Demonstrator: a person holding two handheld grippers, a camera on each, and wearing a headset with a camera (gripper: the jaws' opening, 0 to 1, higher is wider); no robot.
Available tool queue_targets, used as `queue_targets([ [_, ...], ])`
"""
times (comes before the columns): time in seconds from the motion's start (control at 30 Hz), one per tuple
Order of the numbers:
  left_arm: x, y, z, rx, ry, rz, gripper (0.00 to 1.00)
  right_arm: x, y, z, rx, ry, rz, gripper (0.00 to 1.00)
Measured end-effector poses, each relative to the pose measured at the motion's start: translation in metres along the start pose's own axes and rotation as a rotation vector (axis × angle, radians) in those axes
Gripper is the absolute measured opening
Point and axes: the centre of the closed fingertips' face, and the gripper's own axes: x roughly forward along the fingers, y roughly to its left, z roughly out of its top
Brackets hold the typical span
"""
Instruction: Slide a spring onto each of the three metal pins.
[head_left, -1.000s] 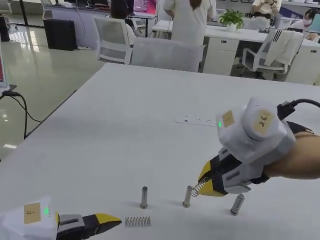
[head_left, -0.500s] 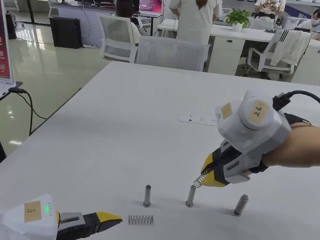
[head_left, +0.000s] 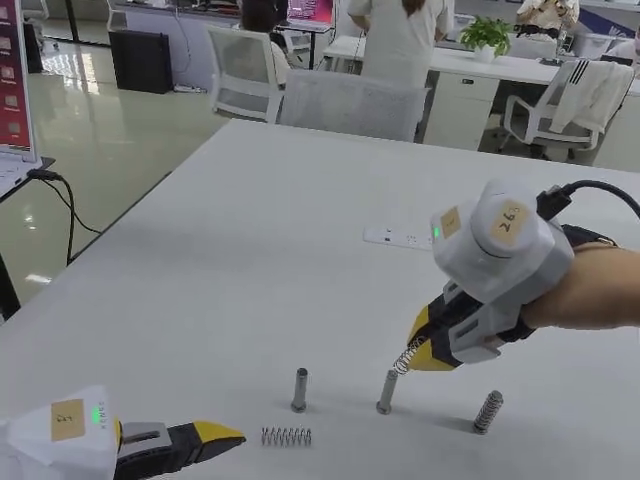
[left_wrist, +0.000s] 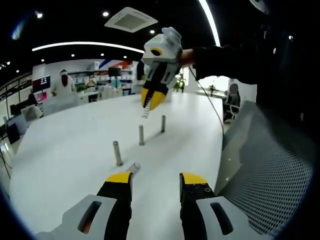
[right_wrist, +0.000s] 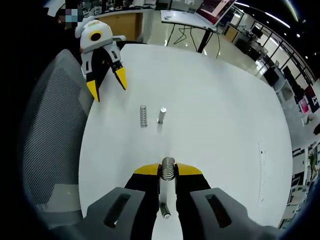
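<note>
Holding spring (head_left: 404, 357) above middle pin (head_left: 387, 392): right tool (head_left: 420, 348), sticker (head_left: 507, 225) "26".

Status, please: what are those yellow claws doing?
Right gripper shut on spring, just above middle pin. Left gripper open near loose spring. Third pin already has one. Nothing in the way.

Three short grey metal pins are standing upright in a row on the white counter (head_left: 250, 250). The left pin (head_left: 300, 389) and the middle pin (head_left: 387, 391) are standing bare. The right one is wearing a spring (head_left: 488, 411) along its length and is leaning slightly. A second spring (head_left: 286, 436) is lying on its side just in front of the left pin. A third spring (head_left: 405, 355) is hanging tilted from the right claw (head_left: 418, 350), its lower end sitting right at the middle pin's top; whether they are touching is unclear.
</note>
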Motion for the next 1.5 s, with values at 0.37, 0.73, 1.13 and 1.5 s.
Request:
queue_targets([
  [0.37, -0.001, 0.000, 0.000, -0.001, 0.001, -0.001, 0.31, 0.005, -0.001, -0.001, -0.004, 0.021, 0.013, 0.08],
  [0.73, -0.002, 0.001, -0.002, -0.005, -0.001, 0.002, 0.30, 0.015, -0.004, -0.002, -0.002, 0.051, 0.033, 0.08],
  [1.13, -0.003, 0.003, -0.003, -0.011, 0.000, 0.010, 0.30, 0.023, -0.008, -0.005, 0.000, 0.080, 0.056, 0.08],
  [1.5, -0.003, 0.005, -0.006, -0.017, 0.004, 0.014, 0.30, 0.032, -0.007, -0.010, -0.005, 0.111, 0.077, 0.08],
])
